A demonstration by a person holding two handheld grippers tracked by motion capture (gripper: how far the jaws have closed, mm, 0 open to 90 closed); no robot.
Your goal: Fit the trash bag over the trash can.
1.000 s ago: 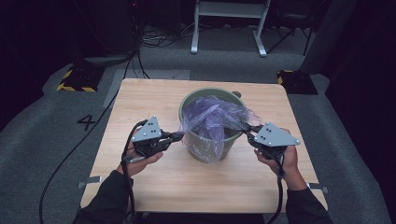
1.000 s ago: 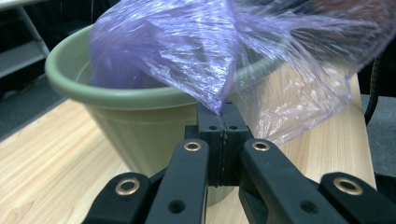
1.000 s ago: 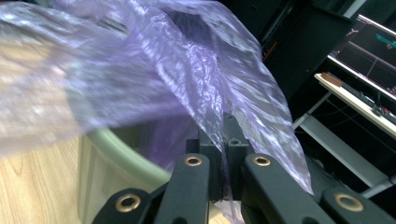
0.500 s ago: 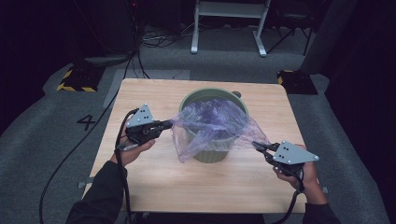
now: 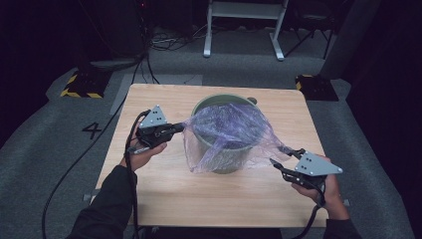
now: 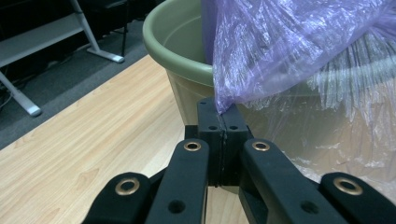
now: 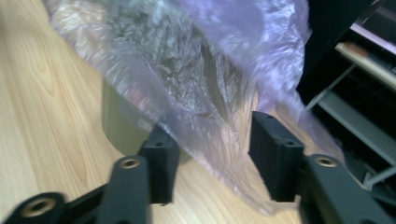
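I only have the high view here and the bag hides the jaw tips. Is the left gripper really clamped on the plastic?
Observer: Yes. In the left gripper view the left gripper is shut on a corner of the purple bag.
Operator: And the right one?
Observer: The right gripper is open, with bag film lying between its jaws.
Operator: Is the bag over the rim on the left side?
Observer: Partly; it hangs outside the green bucket there.
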